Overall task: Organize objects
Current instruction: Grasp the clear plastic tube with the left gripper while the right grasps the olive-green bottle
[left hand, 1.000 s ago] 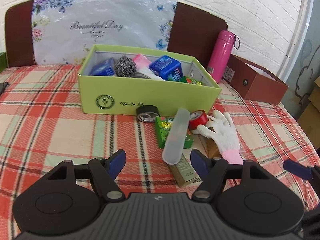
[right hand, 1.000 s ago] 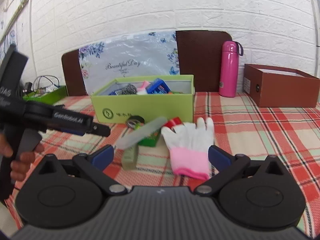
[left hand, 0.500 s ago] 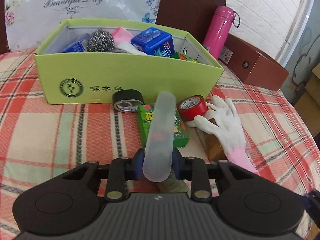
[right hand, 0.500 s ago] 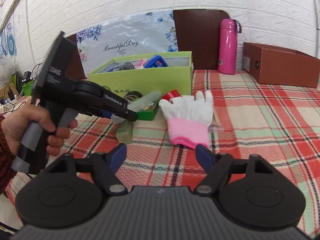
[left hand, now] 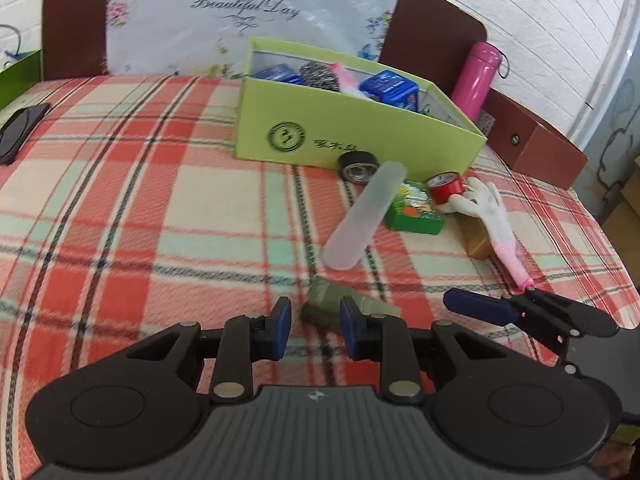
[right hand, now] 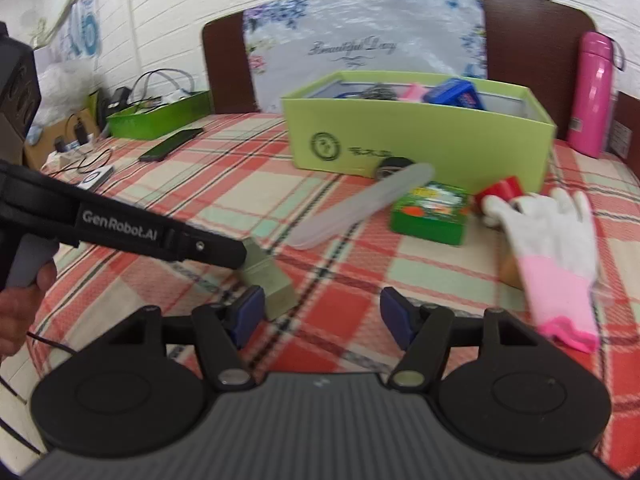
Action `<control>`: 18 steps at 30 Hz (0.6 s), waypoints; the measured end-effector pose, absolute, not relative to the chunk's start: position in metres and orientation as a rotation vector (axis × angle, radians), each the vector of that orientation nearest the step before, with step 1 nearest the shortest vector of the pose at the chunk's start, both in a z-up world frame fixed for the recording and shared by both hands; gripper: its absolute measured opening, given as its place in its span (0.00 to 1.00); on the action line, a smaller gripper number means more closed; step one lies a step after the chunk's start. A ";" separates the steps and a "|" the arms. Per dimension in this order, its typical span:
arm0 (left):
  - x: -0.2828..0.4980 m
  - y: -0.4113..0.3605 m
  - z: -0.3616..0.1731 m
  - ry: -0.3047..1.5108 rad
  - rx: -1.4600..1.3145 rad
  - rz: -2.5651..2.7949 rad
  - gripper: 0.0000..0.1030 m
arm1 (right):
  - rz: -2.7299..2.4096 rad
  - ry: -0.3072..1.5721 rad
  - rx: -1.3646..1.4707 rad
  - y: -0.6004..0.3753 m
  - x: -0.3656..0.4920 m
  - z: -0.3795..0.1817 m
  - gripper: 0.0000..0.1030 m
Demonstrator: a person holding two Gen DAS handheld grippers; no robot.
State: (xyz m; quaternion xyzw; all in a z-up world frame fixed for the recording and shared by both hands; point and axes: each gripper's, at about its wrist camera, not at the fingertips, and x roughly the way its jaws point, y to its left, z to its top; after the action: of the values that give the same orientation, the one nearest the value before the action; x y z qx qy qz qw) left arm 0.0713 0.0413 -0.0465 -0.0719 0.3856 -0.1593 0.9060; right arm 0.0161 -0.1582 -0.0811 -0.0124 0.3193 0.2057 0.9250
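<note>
While the small olive-green carton (left hand: 329,307) is lying on the plaid cloth before the lime-green cardboard box (left hand: 360,136), the left gripper (left hand: 314,320) is straddling it with jaws narrowed; I cannot tell if it is clamping. The right gripper (right hand: 320,316) is closing, pressing nothing. Next is likely needing a firm pinch and a lift boxward.

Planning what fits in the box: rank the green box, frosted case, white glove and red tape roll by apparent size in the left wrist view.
1. green box, by far the largest.
2. frosted case.
3. white glove; close to the case in length, so this order is unsure.
4. red tape roll, smallest.
</note>
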 end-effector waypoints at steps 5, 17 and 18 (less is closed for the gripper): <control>0.081 0.043 -0.036 0.759 -0.191 -0.352 0.30 | 0.484 0.665 -0.073 -0.138 0.016 -0.090 0.62; 0.135 -0.018 -0.032 0.717 -0.059 -0.453 0.54 | 0.309 0.644 -0.090 -0.160 0.010 -0.093 0.22; 0.141 -0.023 -0.037 0.728 -0.051 -0.454 0.54 | 0.268 0.655 -0.063 -0.171 0.006 -0.092 0.22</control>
State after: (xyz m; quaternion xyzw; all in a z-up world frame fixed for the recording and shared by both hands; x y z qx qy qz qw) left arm 0.1415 -0.0232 -0.0366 -0.0247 0.3531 -0.2199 0.9090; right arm 0.0062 -0.1705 -0.0922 -0.0307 0.3208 0.1312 0.9375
